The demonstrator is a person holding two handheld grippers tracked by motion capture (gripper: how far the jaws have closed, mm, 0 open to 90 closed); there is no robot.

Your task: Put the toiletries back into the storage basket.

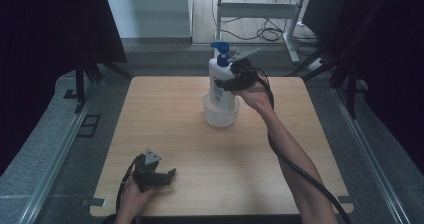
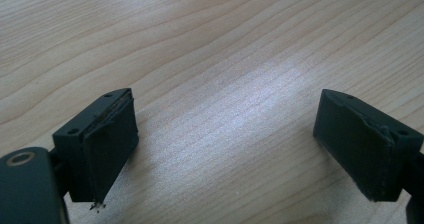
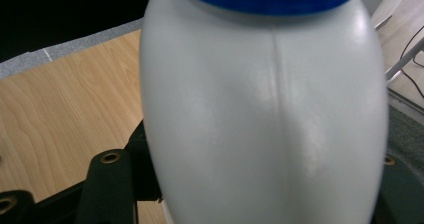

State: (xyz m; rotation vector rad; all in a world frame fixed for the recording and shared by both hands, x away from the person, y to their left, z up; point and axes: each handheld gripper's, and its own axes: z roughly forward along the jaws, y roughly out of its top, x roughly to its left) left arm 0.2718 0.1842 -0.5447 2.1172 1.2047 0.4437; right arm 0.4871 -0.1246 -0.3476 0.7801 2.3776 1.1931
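right gripper (image 1: 231, 79): jaws clamped on white pump bottle (image 1: 220, 84) | bottle: upright in white basket (image 1: 220, 117), mid-table (image 1: 165, 134) | left gripper (image 1: 161, 176): jaws wide, empty, near table's front edge

A lab-like recording booth is showing here: black curtains (image 1: 45, 44) are flanking a wooden table (image 1: 165, 134), with cables (image 1: 270, 33) lying beyond its far edge.

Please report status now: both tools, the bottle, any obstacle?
Right tool shut on white pump bottle, upright in white basket. Left tool open, on table. No obstacle seen.
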